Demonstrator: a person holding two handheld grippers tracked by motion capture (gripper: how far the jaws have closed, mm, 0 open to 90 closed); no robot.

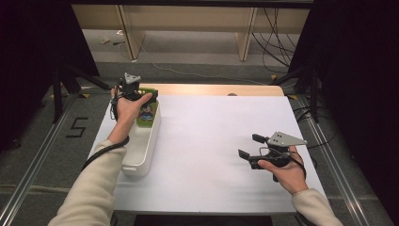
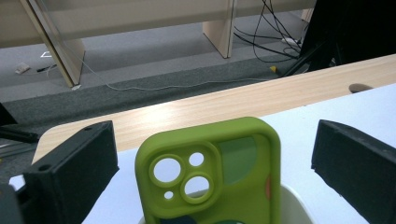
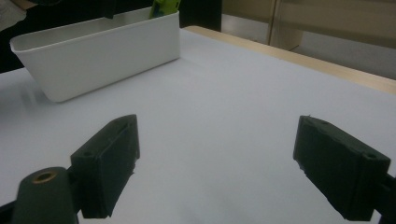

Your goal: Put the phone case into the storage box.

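The green phone case (image 2: 212, 175) stands upright at the far end of the white bin (image 1: 143, 153), between the spread jaws of the left tongs (image 2: 212, 163), touching neither; the right tongs (image 3: 229, 163), also spread and empty, hover above the counter (image 1: 211, 136) well apart

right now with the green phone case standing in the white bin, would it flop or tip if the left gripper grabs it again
The green phone case looks like thin soft silicone with camera cutouts, so it would probably flex under a squeeze. It seems light, an empty shell. Standing on end against the white bin wall, it may tip at a nudge. The left gripper jaws stand wide, clear of it.
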